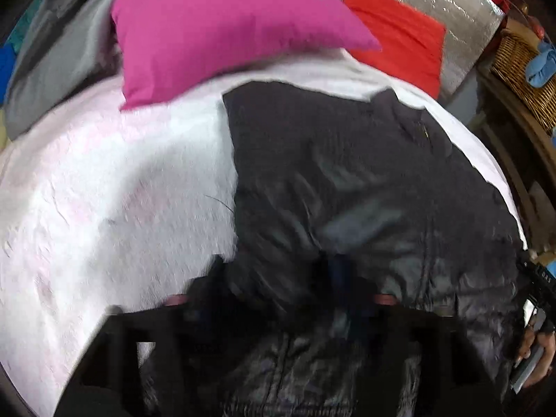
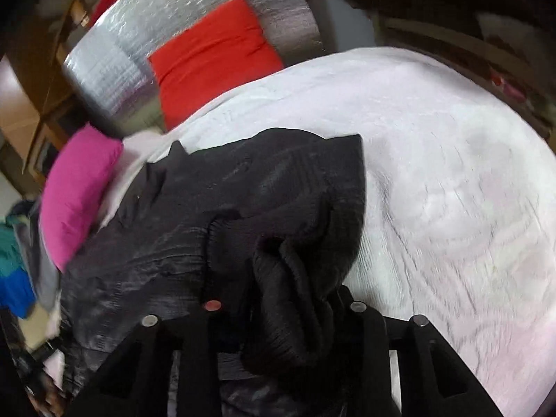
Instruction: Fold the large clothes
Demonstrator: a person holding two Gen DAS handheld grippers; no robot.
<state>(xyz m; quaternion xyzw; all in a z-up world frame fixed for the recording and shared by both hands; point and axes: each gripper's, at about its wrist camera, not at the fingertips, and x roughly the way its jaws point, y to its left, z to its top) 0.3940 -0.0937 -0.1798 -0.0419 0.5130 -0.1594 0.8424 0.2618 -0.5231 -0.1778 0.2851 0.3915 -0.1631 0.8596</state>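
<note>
A black padded jacket point(image 1: 347, 180) lies spread on a white bedspread point(image 1: 121, 191). My left gripper point(image 1: 281, 299) hovers over the jacket's near edge. Its jaws stand apart, with blurred dark fabric bunched up between them. In the right wrist view the jacket point(image 2: 194, 229) has a black knit part point(image 2: 295, 278) rucked into folds. That knit part rises between the spread fingers of my right gripper point(image 2: 285, 305). I see no pad pressing on the cloth. A hand point(image 1: 535, 351) holding the right gripper's body shows at the right edge of the left wrist view.
A pink pillow point(image 1: 215, 27) and a red pillow point(image 1: 399, 31) lie at the head of the bed, against a silver padded board point(image 1: 451, 0). Grey clothing point(image 1: 59, 59) is piled at the far left. A wicker basket point(image 1: 521, 69) stands beside the bed. Bare bedspread point(image 2: 451, 173) lies right of the jacket.
</note>
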